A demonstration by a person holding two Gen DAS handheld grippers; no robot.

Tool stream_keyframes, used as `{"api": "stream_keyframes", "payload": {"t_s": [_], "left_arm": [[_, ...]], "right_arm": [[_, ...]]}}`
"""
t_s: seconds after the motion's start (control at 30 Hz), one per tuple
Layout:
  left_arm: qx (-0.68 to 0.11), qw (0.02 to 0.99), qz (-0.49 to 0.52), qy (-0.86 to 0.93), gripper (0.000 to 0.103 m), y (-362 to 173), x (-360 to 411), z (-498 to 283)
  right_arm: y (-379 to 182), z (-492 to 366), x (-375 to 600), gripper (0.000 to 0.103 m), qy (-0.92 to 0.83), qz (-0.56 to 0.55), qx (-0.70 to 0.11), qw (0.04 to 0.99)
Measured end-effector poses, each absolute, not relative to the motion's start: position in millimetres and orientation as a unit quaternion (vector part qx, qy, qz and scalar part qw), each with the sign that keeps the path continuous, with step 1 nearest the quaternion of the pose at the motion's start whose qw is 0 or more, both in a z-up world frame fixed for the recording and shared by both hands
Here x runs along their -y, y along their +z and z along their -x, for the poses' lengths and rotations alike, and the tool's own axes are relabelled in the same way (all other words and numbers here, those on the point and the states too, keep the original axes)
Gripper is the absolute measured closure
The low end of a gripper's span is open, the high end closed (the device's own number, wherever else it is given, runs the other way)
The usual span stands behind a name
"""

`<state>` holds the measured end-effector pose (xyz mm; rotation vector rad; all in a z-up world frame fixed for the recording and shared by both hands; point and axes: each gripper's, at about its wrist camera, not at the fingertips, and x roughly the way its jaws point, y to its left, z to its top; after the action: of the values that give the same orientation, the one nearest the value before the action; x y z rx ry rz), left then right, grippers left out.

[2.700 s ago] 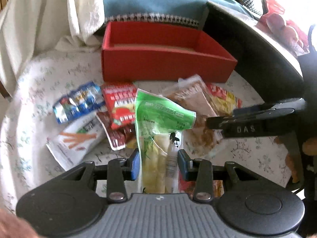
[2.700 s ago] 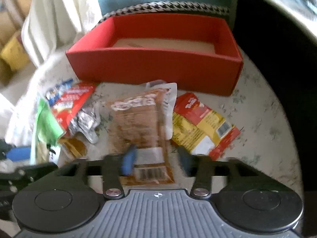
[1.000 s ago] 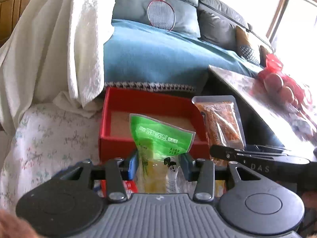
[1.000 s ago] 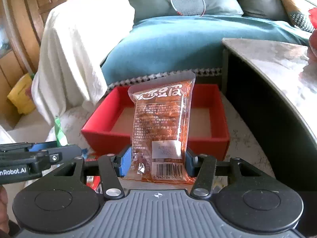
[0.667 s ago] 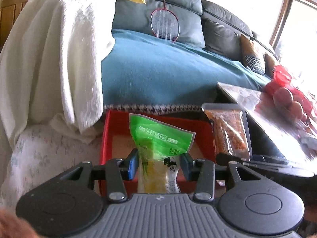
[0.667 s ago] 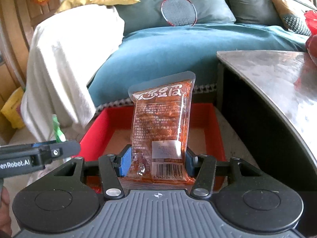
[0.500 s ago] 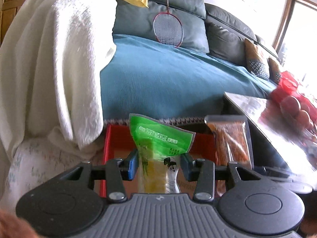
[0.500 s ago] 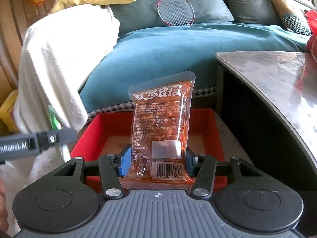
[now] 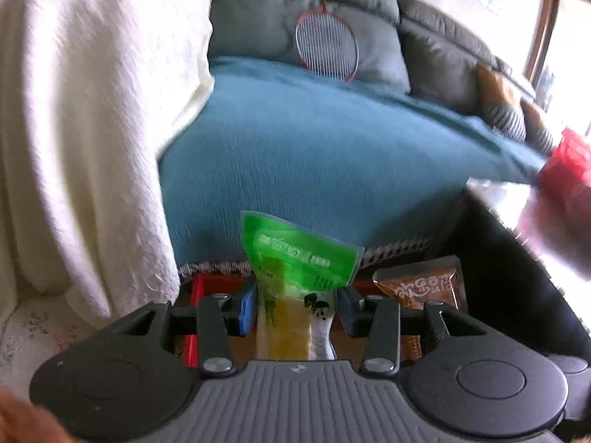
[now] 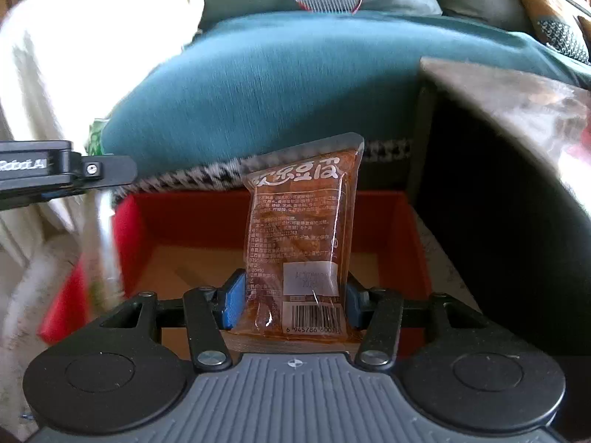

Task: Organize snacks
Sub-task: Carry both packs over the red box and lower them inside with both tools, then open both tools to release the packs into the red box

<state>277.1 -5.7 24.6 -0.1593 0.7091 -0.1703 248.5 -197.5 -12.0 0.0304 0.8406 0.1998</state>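
In the left wrist view, the left gripper is seen nearest, and a green snack packet is pinched upright between its blue-padded fingers. Just behind the fingers, part of the red box is seen low in the frame, with the orange-brown snack packet to the right of the green one.

In the right wrist view, the right gripper is closed around the lower part of the orange-brown snack packet, which is held upright with its barcode at the bottom. Directly behind it, the red box lies open, and its brown floor is visible. At the left edge, the black side of the left gripper is caught at the level of the box's far wall.

Farther back, a teal sofa cover is spread across the seat, a white blanket is draped at the left, and a badminton racket is leaned against the grey cushions. A dark table is seen to the right.
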Motion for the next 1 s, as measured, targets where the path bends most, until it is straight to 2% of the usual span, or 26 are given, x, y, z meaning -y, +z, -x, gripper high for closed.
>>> {"api": "stream_keyframes", "payload": {"t_s": [0.23,0.57,0.77,0.93,1.0], "left_arm": [[-0.372,0.922,0.071,-0.079,0.064,2,11,-291],[-0.421,0.902,0.030,-0.090,0.064,-26,34,-295],[-0.450,0.888,0.025,-0.086,0.063,-39,38,-282],[-0.444,0.892,0.024,-0.085,0.054,-25,33,-272],[-0.427,0.901,0.017,-0.074,0.049,-17,28,-268]], "right_arm": [[-39,-259,191,0.043,0.093,-0.003,-0.447,0.890],[-45,-255,190,0.042,0.085,0.007,-0.461,0.883],[-45,-253,184,0.032,0.088,0.025,-0.462,0.882],[-33,-242,181,0.026,0.086,0.032,-0.449,0.889],[-25,-236,180,0.020,0.077,0.043,-0.432,0.898]]}}
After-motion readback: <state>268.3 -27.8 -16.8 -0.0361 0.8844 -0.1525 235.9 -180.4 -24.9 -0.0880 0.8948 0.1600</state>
